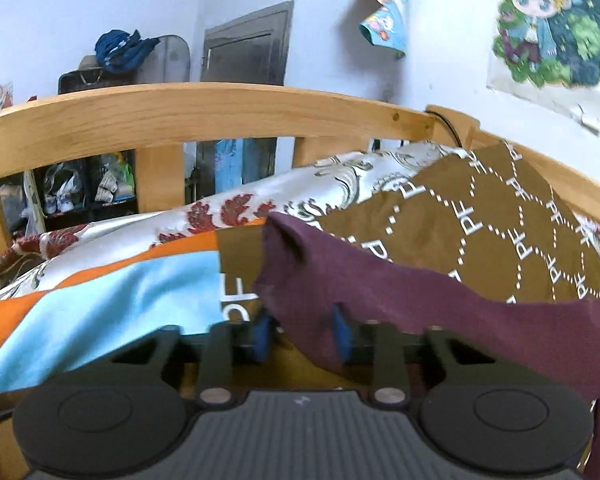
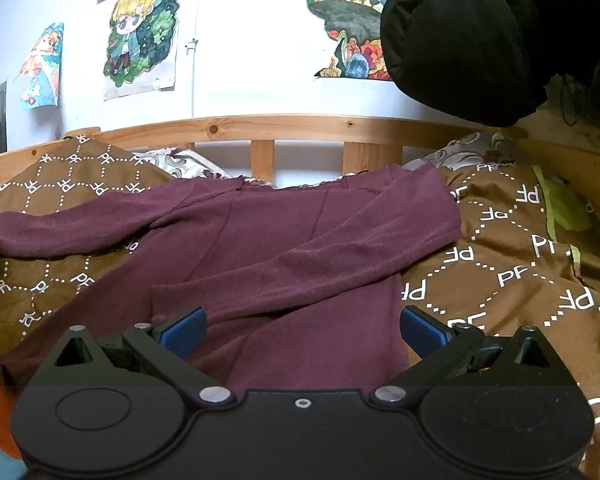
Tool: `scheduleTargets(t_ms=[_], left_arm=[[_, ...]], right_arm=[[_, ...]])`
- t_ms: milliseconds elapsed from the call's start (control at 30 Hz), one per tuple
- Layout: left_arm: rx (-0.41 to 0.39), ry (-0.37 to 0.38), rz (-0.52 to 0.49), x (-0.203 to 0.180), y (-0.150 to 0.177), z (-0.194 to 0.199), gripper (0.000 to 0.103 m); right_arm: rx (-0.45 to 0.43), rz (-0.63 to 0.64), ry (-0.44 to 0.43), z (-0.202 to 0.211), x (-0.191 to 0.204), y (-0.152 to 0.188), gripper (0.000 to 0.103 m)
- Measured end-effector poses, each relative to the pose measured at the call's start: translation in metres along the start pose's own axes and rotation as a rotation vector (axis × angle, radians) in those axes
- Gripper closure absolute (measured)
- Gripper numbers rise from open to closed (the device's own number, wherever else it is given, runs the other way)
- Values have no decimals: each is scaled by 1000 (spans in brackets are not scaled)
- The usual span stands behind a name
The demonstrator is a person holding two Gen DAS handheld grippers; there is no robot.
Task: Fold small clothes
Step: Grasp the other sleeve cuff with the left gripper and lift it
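bed (image 2: pixel 500 264), brown quilt | shirt (image 2: pixel 284 240) maroon, hem hidden | left claw (image 1: pixel 302 330) pinching sleeve | right claw (image 2: pixel 302 330) wide, empty

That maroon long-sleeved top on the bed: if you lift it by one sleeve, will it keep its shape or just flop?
Probably flop: the maroon top already drapes and creases over the brown quilt, and its sleeve sags at the left hand-held gripper. It looks thin, so likely light. The knit seems matte, so it should not slip easily.
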State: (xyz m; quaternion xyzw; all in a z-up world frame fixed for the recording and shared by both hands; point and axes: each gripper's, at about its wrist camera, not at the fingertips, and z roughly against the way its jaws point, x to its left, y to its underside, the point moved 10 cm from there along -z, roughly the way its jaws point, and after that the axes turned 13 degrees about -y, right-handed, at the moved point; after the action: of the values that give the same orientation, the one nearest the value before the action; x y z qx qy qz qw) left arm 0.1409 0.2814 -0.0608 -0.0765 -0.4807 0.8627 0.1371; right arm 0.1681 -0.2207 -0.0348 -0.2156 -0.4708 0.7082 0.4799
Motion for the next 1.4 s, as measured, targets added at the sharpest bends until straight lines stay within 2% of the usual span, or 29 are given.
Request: scheduleTargets(t_ms=[100,267,367,467,533,633,767,967,1100,1267,1400], left_arm=[[0,28,11,0,-2,3,95],[-2,110,61,-12,-22,13,97],[-63,189,83,-24,-44,31,97],[-167,317,55,-46,-66,59,98],[-226,433,7,-67,-75,81,98],[-267,605,-92,-104,-79,114,97],[-291,774,-174,-146,-75,157,97],[-312,1012,-327,-201,-38,222,97],[-243,1164,-419,-220,6,254,97],[-193,1262,-537,-228,58,277,97],[-154,1273,-613,-224,98,282,97]], right_arm=[[0,13,1,1,2,-1,1],[0,22,9,2,1,-1,1],[1,15,10,2,1,-1,1],[1,7,7,1,0,-1,1],[1,3,5,1,-1,0,1],[1,-4,3,0,-1,0,1],[2,-15,0,0,-3,1,1],[0,-25,10,0,-8,1,1],[-12,-38,44,3,-17,0,1],[-24,-50,89,7,-30,-1,1],[-25,-70,128,9,-43,1,1]])
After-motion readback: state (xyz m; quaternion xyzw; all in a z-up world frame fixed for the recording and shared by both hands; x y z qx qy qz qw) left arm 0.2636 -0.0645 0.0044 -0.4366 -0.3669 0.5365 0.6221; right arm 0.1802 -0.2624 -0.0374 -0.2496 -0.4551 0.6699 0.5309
